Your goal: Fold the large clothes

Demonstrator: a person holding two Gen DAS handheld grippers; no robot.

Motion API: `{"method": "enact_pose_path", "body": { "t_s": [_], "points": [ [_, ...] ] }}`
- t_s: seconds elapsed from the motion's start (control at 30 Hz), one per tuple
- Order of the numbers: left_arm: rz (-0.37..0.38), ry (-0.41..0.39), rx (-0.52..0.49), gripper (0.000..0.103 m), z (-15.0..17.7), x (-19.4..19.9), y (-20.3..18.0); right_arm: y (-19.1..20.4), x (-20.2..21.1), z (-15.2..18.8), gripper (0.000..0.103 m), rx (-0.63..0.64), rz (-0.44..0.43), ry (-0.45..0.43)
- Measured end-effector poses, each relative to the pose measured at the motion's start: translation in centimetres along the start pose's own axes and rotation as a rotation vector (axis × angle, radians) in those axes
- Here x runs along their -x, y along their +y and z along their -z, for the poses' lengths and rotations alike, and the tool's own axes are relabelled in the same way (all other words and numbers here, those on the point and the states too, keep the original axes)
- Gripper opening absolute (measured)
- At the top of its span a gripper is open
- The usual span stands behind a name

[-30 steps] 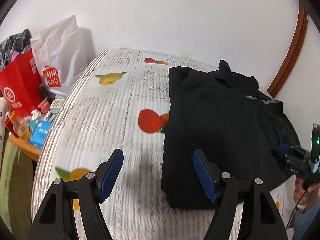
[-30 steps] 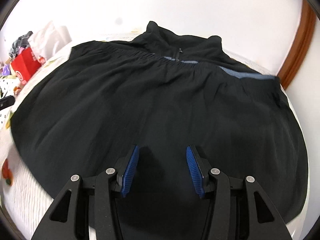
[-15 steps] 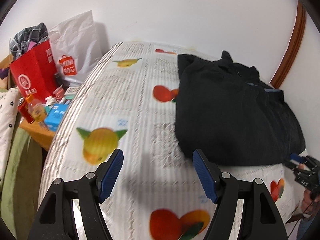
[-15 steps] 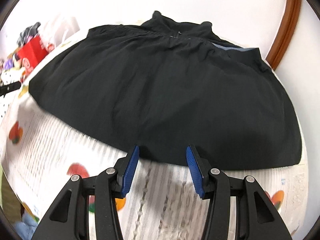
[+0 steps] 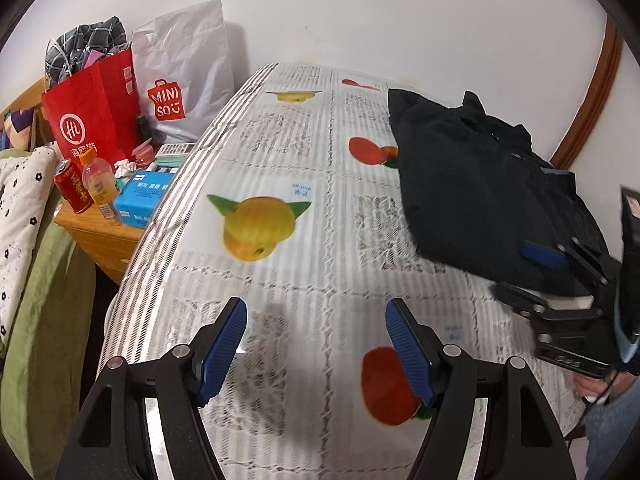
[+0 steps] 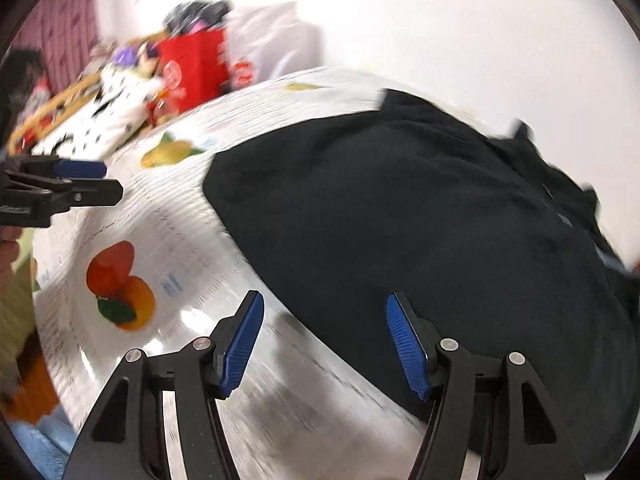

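Observation:
A black garment (image 5: 472, 184) lies folded on the right side of the table with the fruit-print cloth (image 5: 280, 168). It fills the right of the right wrist view (image 6: 420, 216). My left gripper (image 5: 316, 340) is open and empty above the cloth near the front edge, left of the garment. My right gripper (image 6: 324, 340) is open and empty just before the garment's near edge. It also shows at the right of the left wrist view (image 5: 560, 276). The left gripper shows at the left of the right wrist view (image 6: 68, 184).
Left of the table stands a wooden nightstand (image 5: 100, 236) with a red can (image 5: 74, 186), an orange bottle (image 5: 100, 184) and a blue box (image 5: 142, 198). A red bag (image 5: 92, 116) and a white bag (image 5: 184, 80) stand behind. A white wall is at the back.
Both grippers have pulled back from the garment toward the front edge. The right gripper has opened wider and swung left; its view is blurred. The garment has stayed in place.

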State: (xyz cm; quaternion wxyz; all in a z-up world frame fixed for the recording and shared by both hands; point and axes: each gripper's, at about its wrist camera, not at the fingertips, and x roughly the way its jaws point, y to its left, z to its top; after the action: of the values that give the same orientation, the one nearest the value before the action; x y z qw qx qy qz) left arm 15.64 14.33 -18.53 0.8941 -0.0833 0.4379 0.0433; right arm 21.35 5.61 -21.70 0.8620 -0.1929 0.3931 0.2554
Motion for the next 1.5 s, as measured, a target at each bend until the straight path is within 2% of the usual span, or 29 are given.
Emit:
{"method": "enact_pose_path", "body": {
  "t_s": [0.17, 0.37, 0.4, 0.43, 0.5, 0.53, 0.6, 0.73, 0.87, 0.93, 1.07, 1.17, 1.33, 1.5],
  "points": [
    [0.021, 0.001, 0.027, 0.07, 0.1, -0.5, 1.2, 3.9, -2.4, -2.5, 0.063, 0.128, 0.059, 0.0],
    [0.048, 0.003, 0.037, 0.07, 0.2, -1.0, 1.7, 5.1, -4.5, -5.0, 0.061, 0.174, 0.117, 0.012],
    [0.054, 0.005, 0.039, 0.07, 0.2, -1.2, 1.7, 5.3, -4.7, -5.2, 0.054, 0.184, 0.117, 0.009],
    [0.057, 0.005, 0.039, 0.07, 0.2, -1.3, 1.6, 5.3, -4.8, -5.4, 0.043, 0.185, 0.111, 0.011],
    [0.06, 0.003, 0.041, 0.071, 0.3, -1.4, 1.7, 5.5, -5.2, -5.8, 0.033, 0.184, 0.125, 0.015],
    [0.063, 0.002, 0.044, 0.071, 0.3, -1.4, 1.7, 5.7, -5.4, -5.9, 0.02, 0.19, 0.138, 0.014],
    [0.065, 0.0, 0.044, 0.071, 0.2, -1.5, 1.8, 5.8, -5.5, -6.2, 0.013, 0.193, 0.148, 0.012],
    [0.059, -0.011, 0.036, 0.071, 0.1, -1.3, 1.5, 5.0, -4.0, -7.9, 0.007, 0.089, 0.073, -0.039],
    [0.069, -0.018, 0.033, 0.071, -0.2, -1.0, 1.0, 3.2, 0.0, -9.3, 0.007, -0.009, -0.026, -0.158],
    [0.078, -0.031, 0.021, 0.071, -0.5, -0.7, 0.4, 0.9, 2.6, -9.6, 0.007, -0.094, -0.041, -0.236],
    [0.109, -0.064, -0.015, 0.071, -1.3, -0.2, -1.8, -5.0, 7.3, -7.9, 0.006, -0.29, 0.015, -0.372],
    [0.146, -0.082, -0.046, 0.071, -2.0, -0.2, -3.9, -9.8, 9.5, -5.2, 0.006, -0.433, 0.083, -0.413],
    [0.198, -0.08, -0.101, 0.071, -2.5, -0.6, -7.7, -15.2, 10.6, -0.3, 0.006, -0.589, 0.164, -0.382],
    [0.239, -0.07, -0.159, 0.071, -2.4, -1.4, -11.9, -18.0, 9.9, 4.5, 0.007, -0.682, 0.207, -0.299]
  ]
}}
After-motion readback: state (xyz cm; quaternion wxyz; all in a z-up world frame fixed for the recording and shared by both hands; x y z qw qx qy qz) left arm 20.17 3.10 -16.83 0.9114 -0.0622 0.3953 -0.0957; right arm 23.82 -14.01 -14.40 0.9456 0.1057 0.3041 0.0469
